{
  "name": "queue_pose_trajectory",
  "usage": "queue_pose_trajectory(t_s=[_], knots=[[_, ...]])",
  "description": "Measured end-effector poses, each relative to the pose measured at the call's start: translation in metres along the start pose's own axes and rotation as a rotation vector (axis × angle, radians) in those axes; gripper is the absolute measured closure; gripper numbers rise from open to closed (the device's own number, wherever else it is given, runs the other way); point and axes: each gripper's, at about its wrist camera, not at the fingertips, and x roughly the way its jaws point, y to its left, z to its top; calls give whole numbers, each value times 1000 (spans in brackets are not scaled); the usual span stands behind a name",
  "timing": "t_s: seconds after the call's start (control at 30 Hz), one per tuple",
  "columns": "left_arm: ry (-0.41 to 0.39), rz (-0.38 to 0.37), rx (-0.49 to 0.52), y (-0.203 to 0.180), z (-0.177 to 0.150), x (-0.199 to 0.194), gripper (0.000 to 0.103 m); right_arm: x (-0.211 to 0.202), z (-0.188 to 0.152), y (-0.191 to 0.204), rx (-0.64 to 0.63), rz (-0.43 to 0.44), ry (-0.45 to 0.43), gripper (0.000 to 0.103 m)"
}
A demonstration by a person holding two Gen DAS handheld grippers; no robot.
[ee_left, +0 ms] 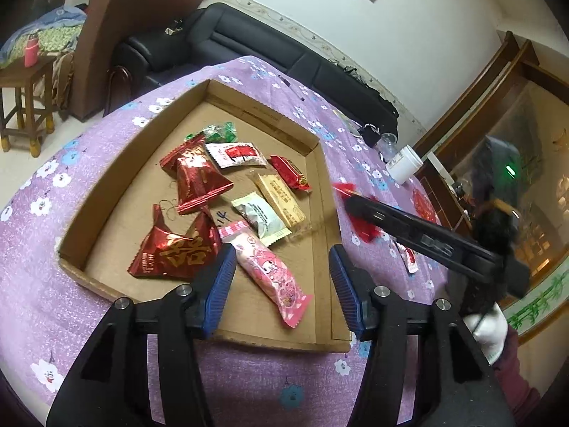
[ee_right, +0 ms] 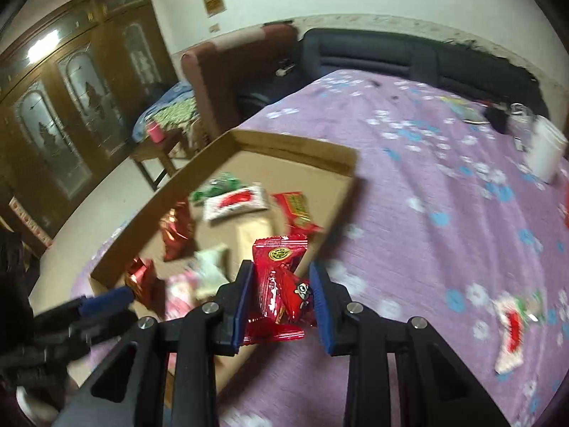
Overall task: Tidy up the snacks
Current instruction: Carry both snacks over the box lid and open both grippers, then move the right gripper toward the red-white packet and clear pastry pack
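Note:
A shallow cardboard tray (ee_left: 322, 192) on a purple flowered tablecloth holds several snack packs: red foil packs (ee_left: 197, 178), a pink pack (ee_left: 270, 277), white and tan packs. My left gripper (ee_left: 282, 281) is open and empty, hovering over the tray's near edge above the pink pack. My right gripper (ee_right: 282, 300) is shut on a red snack pack (ee_right: 281, 284) and holds it above the tray's right rim (ee_right: 341, 206). It shows in the left wrist view (ee_left: 350, 203) to the right of the tray, with the red pack (ee_left: 362, 227) in it.
A white-and-red snack pack (ee_right: 510, 334) lies loose on the tablecloth at the right. A white cup (ee_left: 403, 165) and a small black object (ee_left: 370, 135) stand at the table's far side. A dark sofa (ee_left: 249, 42) lies behind the table.

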Motion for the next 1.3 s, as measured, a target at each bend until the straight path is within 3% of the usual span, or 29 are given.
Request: queue_pose_trajectory(t_s=[0.2,0.33,0.43,0.57,0.73,0.93,1.1,1.3], knots=[[-17,3,-15,12,0,-14,48,49,23,27,8,51,65,66],[-20,14,-38,23,-1,-20,48,66,39,34,33,65,57,62],[-19,23,-58,30,-1,-23,48,58,50,33,37,64,10,44],[-23,25,-77,34,-1,-27,48,26,54,24,33,38,-70,39],[-20,10,-53,23,-4,-30,48,-15,42,-18,70,-32,-121,37],[-10,-3,-15,2,-8,-29,48,-61,-1,-112,236,-162,-134,36],[39,-6,28,-21,-15,-13,48,-91,-51,-182,387,-252,-128,35],[115,-13,132,-62,-33,6,48,-105,-88,-224,477,-285,-120,35]])
